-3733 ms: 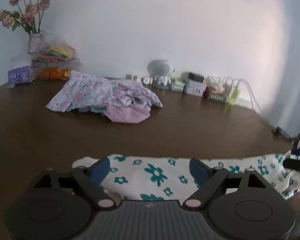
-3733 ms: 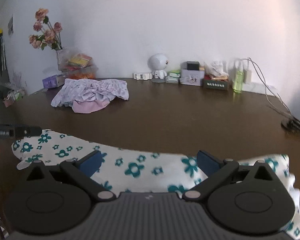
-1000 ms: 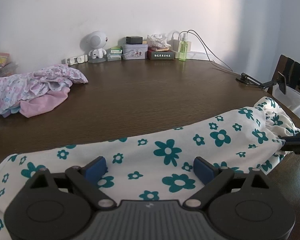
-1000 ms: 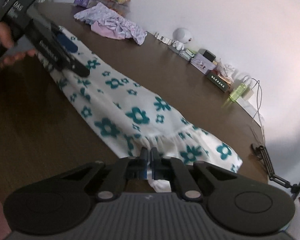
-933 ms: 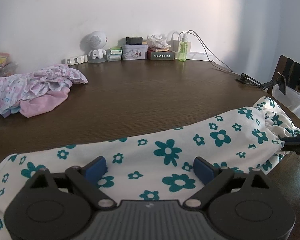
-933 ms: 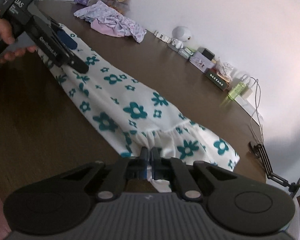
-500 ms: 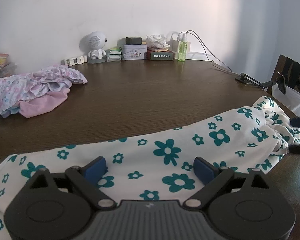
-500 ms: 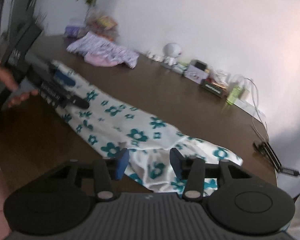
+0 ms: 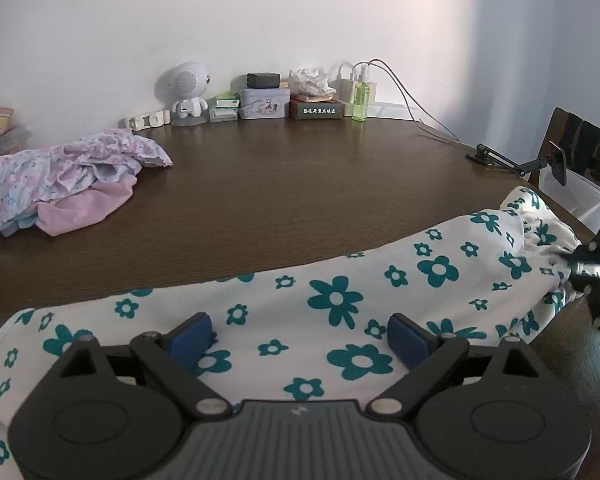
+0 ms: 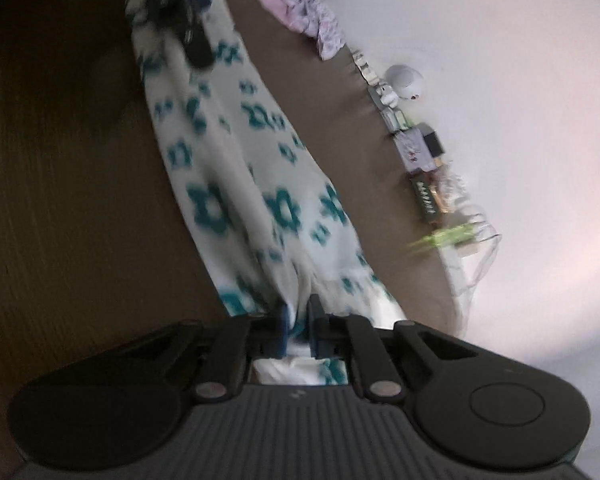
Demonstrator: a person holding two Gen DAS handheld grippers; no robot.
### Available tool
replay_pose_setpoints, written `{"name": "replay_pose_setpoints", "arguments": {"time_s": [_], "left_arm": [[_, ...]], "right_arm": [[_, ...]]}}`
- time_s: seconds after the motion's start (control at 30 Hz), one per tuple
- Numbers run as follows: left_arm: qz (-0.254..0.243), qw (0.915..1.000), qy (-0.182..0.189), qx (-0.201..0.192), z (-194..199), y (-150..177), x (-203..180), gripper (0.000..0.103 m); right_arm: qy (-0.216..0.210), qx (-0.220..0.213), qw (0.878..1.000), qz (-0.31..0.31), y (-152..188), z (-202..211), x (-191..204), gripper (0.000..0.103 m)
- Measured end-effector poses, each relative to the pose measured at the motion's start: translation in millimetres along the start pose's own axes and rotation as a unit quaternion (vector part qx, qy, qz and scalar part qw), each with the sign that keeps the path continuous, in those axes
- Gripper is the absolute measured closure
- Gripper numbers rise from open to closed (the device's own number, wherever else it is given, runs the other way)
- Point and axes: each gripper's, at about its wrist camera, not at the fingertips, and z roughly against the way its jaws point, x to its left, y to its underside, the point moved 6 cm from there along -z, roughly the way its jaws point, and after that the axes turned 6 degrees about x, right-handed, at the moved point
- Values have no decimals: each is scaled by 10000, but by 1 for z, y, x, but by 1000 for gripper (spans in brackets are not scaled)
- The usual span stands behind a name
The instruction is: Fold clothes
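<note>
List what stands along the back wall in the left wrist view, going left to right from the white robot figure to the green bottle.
White robot figure → small green and white boxes → flowered tin with a black box on top → dark box with white lettering → green bottle.

Garment (image 9: 340, 304) across table (image 9: 300, 184), clothes pile (image 9: 64, 176) behind-left

Two low wrist views, opposite ends, shared floral garment (image 9: 340, 300) and table (image 9: 300, 184).
</note>
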Motion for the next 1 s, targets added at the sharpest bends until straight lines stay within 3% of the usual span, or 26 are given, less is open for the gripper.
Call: {"name": "replay_pose_setpoints", "arguments": {"time_s": [0.23,0.3,0.37,0.4,0.43,0.47,0.53,0.57,0.63,0.67,0.7,0.77,0.8,0.93,1.0], "left_arm": [[2,10000,-21,-28,1,1,-2,8],[2,10000,-26,-21,1,1,-2,8],[-2,10000,-30,-17,0,0,-2,8],[-4,10000,-26,-20,0,0,-2,8],[-5,10000,-19,-26,0,0,-2,8],[-6,10000,-13,-32,0,0,-1,8],[18,10000,36,-39,1,0,0,8],[49,9999,114,-53,3,-1,1,8],[173,9992,346,-132,9,-4,4,8],[281,9984,438,-215,14,-6,5,8],[389,9974,530,-297,19,-8,7,8],[557,9955,606,-474,29,-14,10,8],[597,9947,636,-540,34,-16,9,7],[483,9947,679,-607,38,-22,-2,7],[347,9966,499,-553,33,-22,-7,7]], "right_arm": [[161,436,9987,211,33,-11,4,100],[43,392,9992,5,35,-5,0,100],[-169,302,9988,-354,38,3,-8,93],[-323,270,9975,-565,42,7,-14,83],[-479,216,9948,-870,46,12,-22,65],[-685,151,9885,-1337,51,16,-34,49],[-1290,-256,9576,-2563,61,22,-60,37],[-1599,-491,9333,-3177,66,25,-74,32],[-2140,-932,8735,-4272,75,28,-99,11],[-2291,-1098,8493,-4627,76,26,-106,6],[-2356,-1198,8360,-4808,71,24,-108,3],[-2423,-1342,8187,-5030,58,18,-110,0],[-2420,-1374,8174,-5044,47,13,-108,0],[-2244,-1392,8281,-4945,-2,-5,-95,1],[-2158,-1383,8343,-4882,-23,-8,-88,11]]}}
